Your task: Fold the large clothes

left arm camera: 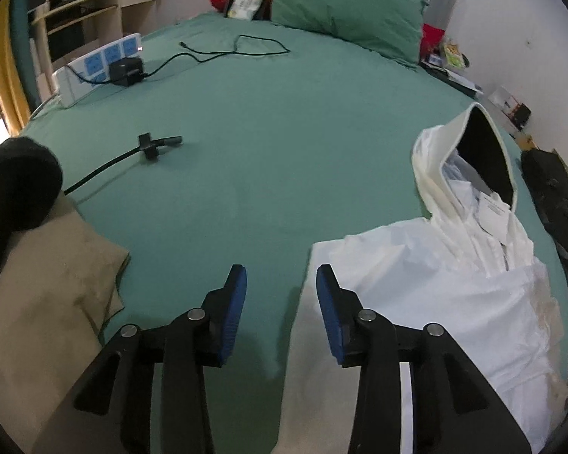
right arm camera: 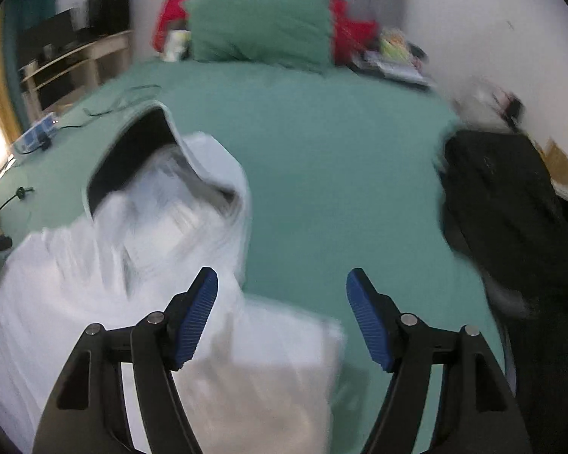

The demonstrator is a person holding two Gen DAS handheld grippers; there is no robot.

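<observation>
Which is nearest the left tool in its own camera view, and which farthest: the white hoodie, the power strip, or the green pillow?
From the left tool, both fingers apart:
1. White hoodie, just to its right.
2. Power strip, far left edge of the bed.
3. Green pillow, at the headboard.

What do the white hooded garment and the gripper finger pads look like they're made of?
White hooded garment: seemingly a thin, crisp woven or synthetic shell, matte; it holds sharp creases and the hood stands up stiffly, with a dark lining. Left gripper pads: blue, ribbed, probably rubber or soft plastic on black rigid plastic fingers.
</observation>
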